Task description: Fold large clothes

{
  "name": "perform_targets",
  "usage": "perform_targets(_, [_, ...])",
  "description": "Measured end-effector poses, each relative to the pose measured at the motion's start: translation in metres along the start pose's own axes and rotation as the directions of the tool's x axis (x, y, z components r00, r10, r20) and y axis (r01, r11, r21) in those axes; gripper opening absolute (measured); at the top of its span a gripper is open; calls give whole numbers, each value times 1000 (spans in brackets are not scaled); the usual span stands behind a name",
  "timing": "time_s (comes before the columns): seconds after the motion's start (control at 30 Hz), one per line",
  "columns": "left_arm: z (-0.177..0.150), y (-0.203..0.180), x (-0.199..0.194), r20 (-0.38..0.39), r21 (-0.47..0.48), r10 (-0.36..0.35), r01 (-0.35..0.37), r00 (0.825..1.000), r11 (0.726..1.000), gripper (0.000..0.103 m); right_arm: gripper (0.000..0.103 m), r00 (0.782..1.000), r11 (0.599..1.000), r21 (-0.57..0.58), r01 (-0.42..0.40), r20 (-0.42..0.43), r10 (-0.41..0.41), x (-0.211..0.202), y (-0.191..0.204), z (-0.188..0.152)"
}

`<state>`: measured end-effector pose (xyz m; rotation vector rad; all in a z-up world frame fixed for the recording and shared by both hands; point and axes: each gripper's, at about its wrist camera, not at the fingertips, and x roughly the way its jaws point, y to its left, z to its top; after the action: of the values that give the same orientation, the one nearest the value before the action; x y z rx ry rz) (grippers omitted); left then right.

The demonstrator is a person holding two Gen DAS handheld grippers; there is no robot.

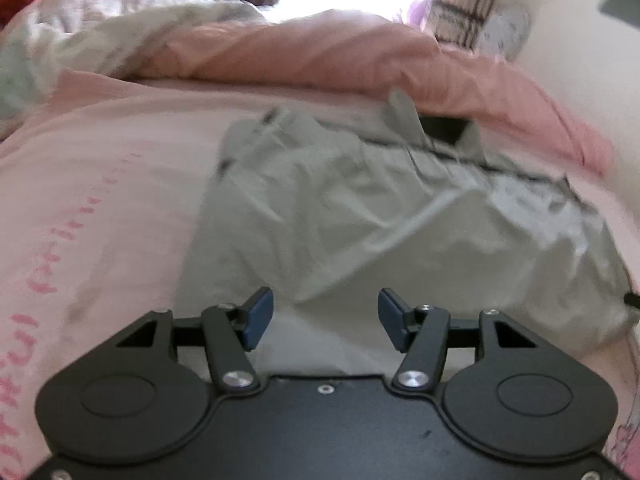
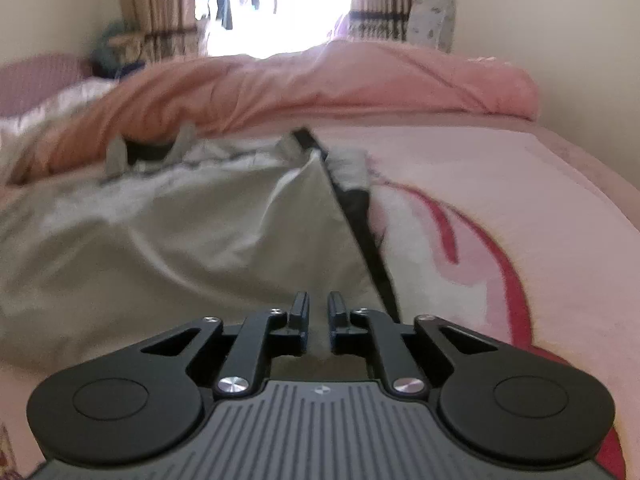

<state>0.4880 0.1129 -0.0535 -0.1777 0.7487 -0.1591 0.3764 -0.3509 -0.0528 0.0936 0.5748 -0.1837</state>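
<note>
Your grey-green garment [image 1: 360,216] lies crumpled on the pink bed [image 1: 100,200], near the rolled pink duvet [image 1: 320,56] | your left gripper [image 1: 326,316] hovers over it, jaws spread wide, holding nothing | your right gripper [image 2: 319,316] has its fingers nearly together over the cloth's dark-trimmed edge; whether it pinches fabric, you cannot tell.

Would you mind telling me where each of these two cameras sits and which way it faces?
Left wrist: sits on the left gripper, looking low across the grey-green garment on the pink bedsheet toward the pink duvet; its jaws stand wide apart.
Right wrist: sits on the right gripper, looking along the garment's black-trimmed edge toward the bright window; its jaws are nearly closed, and a grip on cloth is unclear.
Shared: garment, duvet, bedsheet, curtains.
</note>
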Motion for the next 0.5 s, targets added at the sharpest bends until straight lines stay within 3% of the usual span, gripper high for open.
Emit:
perform_targets(0.2, [-14,18,4,-30,-24,-17,16,999,1000,59,13,999,999,39,-9,-38,10,12,-14,-11])
perform_targets(0.37, [-25,24,16,-11,-40,-25,25,1000,999,59,13,1000,998,55,-6,-9,7,15,-14,-20])
perform_targets(0.5, [-15,19,13,-38,-55,-2,0,999,998,59,13,999,998,52,23,-40,-21,12,-8,-11])
